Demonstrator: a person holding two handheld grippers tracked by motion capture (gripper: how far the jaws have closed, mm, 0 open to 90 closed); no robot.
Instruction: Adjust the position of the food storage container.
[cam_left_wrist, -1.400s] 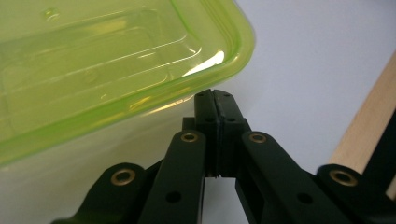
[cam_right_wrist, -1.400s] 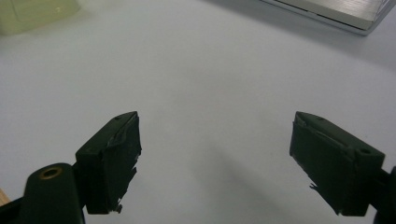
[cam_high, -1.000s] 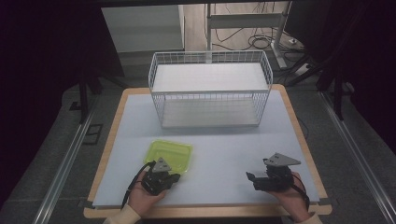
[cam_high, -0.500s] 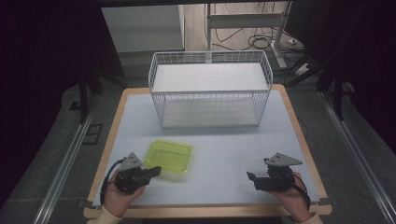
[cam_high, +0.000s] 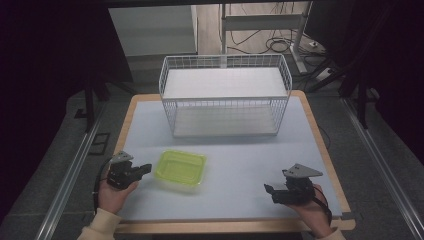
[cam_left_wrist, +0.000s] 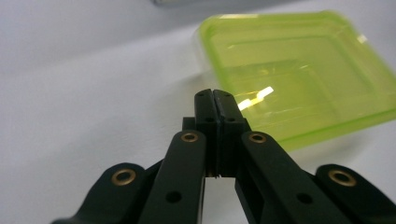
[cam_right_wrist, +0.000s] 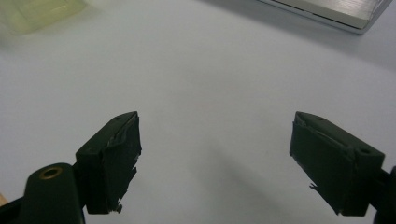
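Observation:
A translucent lime-green plastic tray (cam_high: 181, 167) lies open side up on the white table mat, at the front left. My left gripper (cam_high: 146, 168) rests on the mat just left of the tray and points at its left edge, a small gap away. In the left gripper view its jaws (cam_left_wrist: 215, 96) are pressed shut with nothing between them, and the green tray (cam_left_wrist: 299, 79) lies just beyond. My right gripper (cam_high: 268, 189) sits at the front right, far from the tray, pointing left. It stands wide open (cam_right_wrist: 215, 154) over bare mat.
A white wire basket (cam_high: 225, 95) stands across the back of the table, and its base corner (cam_right_wrist: 336, 11) shows in the right gripper view. The wooden table edge (cam_high: 225, 227) runs close to both hands. Metal rails (cam_high: 70, 180) flank the table.
My left gripper has drawn back leftward from the tray's near edge to the mat beside it. The tray and the right gripper have stayed put.

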